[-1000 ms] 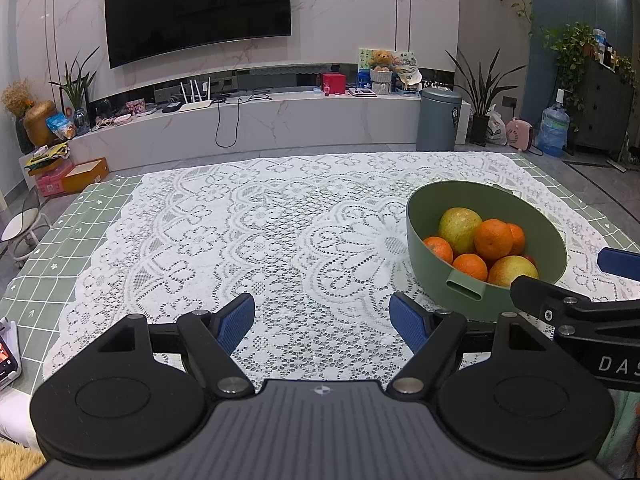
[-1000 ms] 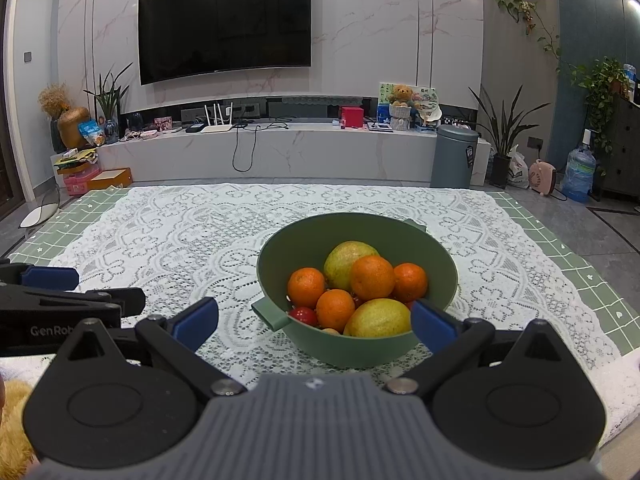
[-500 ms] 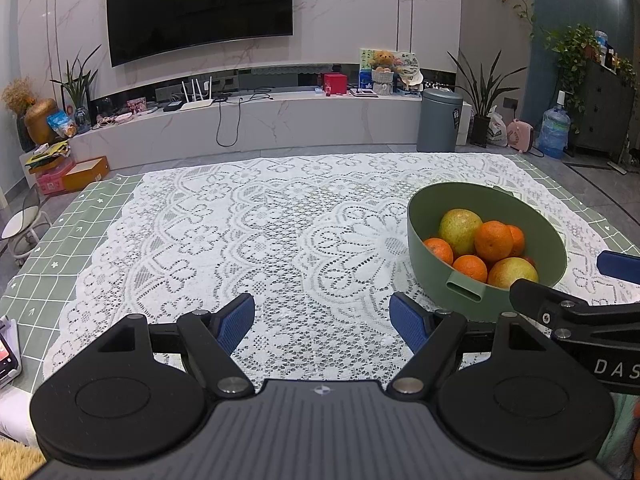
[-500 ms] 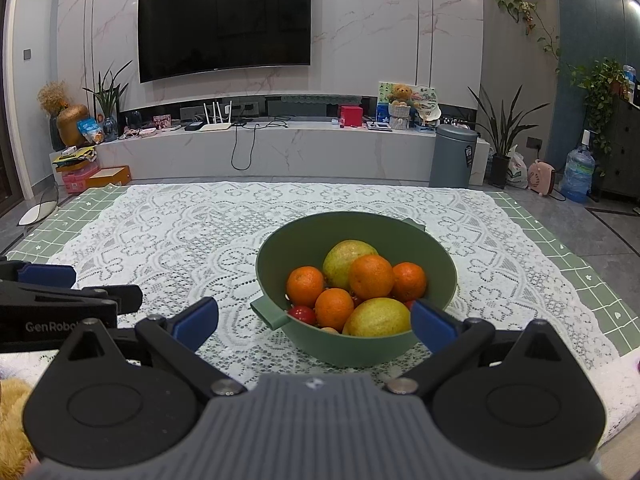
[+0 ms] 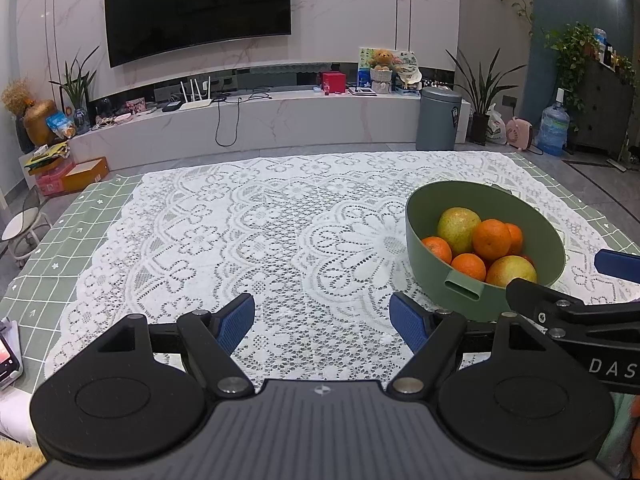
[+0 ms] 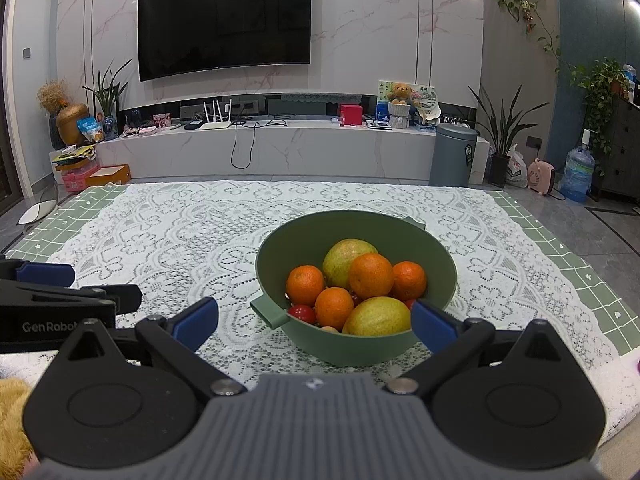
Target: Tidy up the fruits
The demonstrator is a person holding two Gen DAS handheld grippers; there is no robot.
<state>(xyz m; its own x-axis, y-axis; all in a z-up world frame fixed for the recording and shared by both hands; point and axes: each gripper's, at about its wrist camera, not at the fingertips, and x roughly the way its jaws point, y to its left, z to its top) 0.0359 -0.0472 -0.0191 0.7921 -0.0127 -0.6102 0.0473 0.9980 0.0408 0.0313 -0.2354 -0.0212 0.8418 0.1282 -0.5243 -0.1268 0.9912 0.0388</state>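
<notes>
Unmoved since earlier, round orange and yellow-green fruits (image 6: pixel 360 284) fill the green plastic bowl (image 6: pixel 440 256); smooth, rollable, grip across middles; both fingers open, empty.

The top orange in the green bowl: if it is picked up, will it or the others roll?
The orange is round, so it likely rolls if nudged. It rests on other fruit, so neighbours may shift. The bowl wall should contain them.

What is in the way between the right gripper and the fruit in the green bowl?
Nothing visible. The right gripper is open just before the green bowl; only the bowl's near wall stands before the fruit, open from above.
</notes>
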